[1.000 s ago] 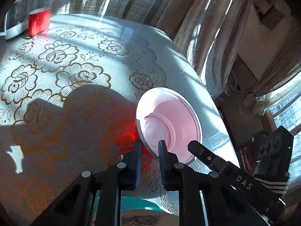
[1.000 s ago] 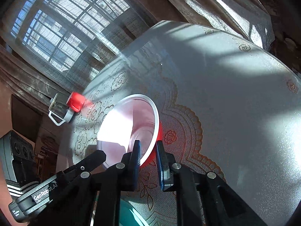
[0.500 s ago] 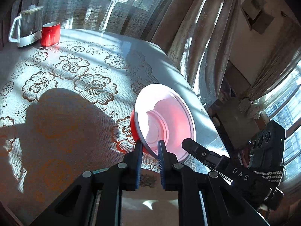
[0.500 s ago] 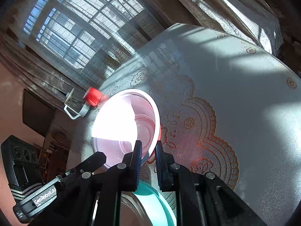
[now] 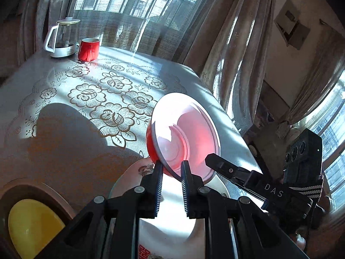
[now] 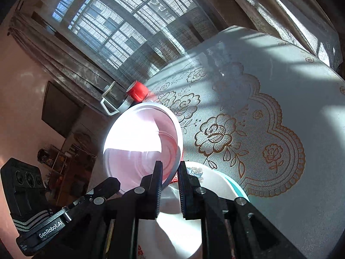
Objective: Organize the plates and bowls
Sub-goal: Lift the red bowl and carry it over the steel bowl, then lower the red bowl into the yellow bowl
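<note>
A red bowl with a pale pink inside (image 5: 185, 140) is held up off the table, tilted on edge. My left gripper (image 5: 171, 168) is shut on its near rim. My right gripper (image 6: 170, 170) is shut on the opposite rim of the same bowl (image 6: 140, 146). Right below the bowl lies a white patterned plate (image 5: 172, 233) with a teal rim; it also shows in the right wrist view (image 6: 211, 181). A yellow bowl (image 5: 30, 224) sits in a dark dish at the lower left.
The round table (image 5: 64, 129) has a lace cloth with gold roses. A red mug (image 5: 88, 49) and a glass kettle (image 5: 62, 38) stand at its far edge by the curtained window. The table edge drops off on the right.
Both grippers have lifted the red bowl higher and pulled it back toward me. It now hangs over the white plate, which has come into view with the yellow bowl.
</note>
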Demonstrator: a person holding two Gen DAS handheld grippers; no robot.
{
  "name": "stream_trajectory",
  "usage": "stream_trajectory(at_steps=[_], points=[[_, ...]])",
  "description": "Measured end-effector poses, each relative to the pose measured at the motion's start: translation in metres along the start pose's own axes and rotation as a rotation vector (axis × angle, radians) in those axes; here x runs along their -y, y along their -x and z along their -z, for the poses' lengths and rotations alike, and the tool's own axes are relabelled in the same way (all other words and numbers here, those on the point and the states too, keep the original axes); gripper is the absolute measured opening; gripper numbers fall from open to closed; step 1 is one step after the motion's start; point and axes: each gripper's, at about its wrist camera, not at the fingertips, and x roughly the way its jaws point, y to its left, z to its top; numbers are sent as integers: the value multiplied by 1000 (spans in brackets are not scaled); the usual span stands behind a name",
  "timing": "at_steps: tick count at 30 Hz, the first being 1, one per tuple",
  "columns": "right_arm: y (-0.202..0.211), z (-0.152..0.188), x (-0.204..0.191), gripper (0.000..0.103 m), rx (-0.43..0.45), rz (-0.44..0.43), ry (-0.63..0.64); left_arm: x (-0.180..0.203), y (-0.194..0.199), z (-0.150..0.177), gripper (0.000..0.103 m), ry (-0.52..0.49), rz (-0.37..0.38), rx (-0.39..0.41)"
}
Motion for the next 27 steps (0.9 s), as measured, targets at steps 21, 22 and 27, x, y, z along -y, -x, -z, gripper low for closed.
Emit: stream_trajectory(at_steps=[21, 22, 27], points=[[-25, 75, -80, 14, -139, -87, 124, -74, 91, 61, 16, 106, -51, 56], [-26, 78, -84, 14, -145, -91, 131, -77, 96, 64, 16, 111, -52, 61], [-32, 95, -106, 14, -177, -124, 163, -95, 117, 76, 16, 149, -64, 77]])
